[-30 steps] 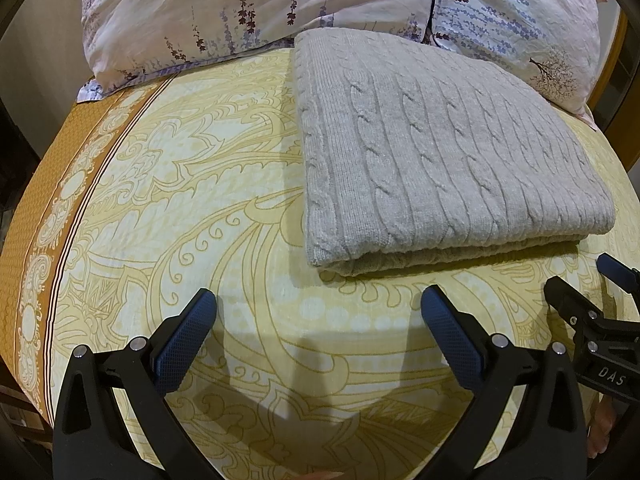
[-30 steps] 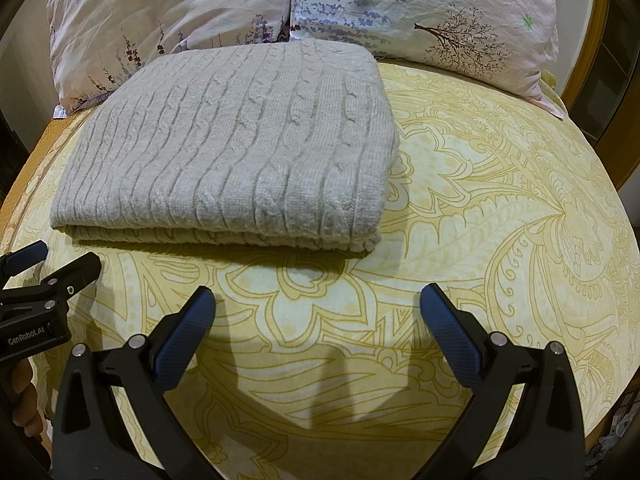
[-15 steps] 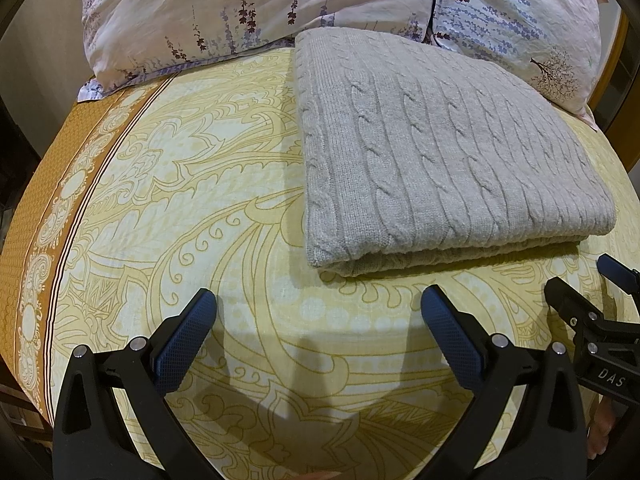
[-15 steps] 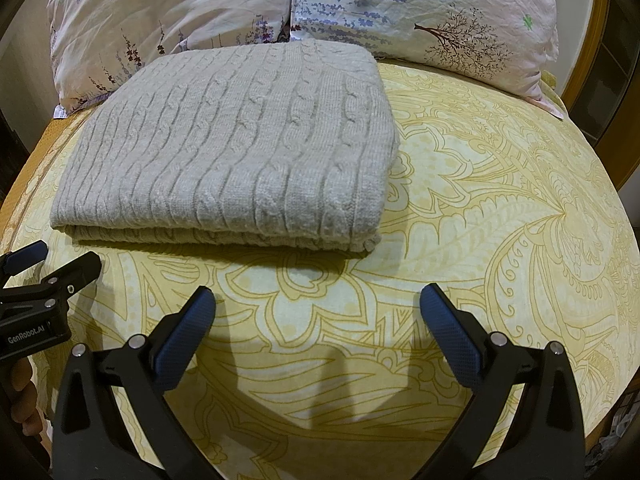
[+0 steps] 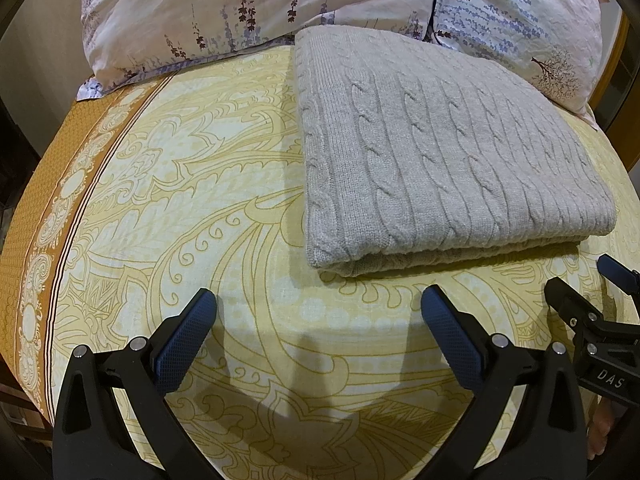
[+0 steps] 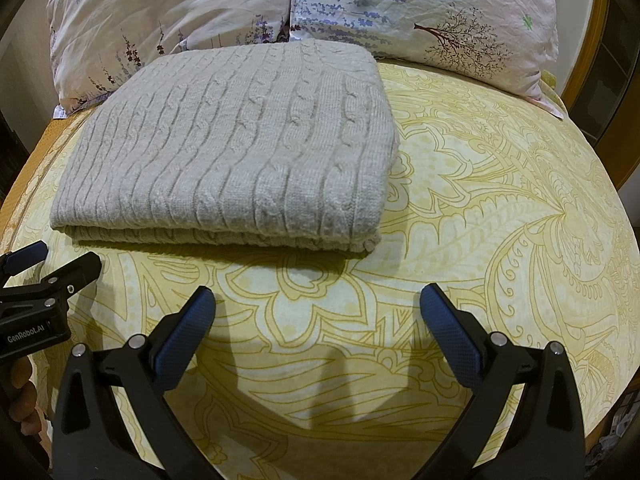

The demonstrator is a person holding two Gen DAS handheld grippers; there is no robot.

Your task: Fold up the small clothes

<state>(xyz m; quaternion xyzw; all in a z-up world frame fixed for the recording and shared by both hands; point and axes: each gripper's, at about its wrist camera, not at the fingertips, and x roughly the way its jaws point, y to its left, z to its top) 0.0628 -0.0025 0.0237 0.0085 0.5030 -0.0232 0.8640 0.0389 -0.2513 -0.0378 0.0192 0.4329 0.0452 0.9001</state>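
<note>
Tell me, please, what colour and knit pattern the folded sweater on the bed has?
Light grey cable-knit folded sweater, clearest in the left wrist view.

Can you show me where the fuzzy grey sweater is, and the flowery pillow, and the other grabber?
Folded grey cable-knit sweater (image 5: pixel 440 160): left wrist view, middle of its top.
Pale flower-print pillow (image 5: pixel 224 4): left wrist view, its front.
Right gripper (image 6: pixel 318 320): right wrist view, midway between its blue fingertips.

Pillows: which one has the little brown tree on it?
The right pillow, behind the grey sweater's right corner. It shows a bare brown tree; the left pillow has only purple flower stalks.
</note>
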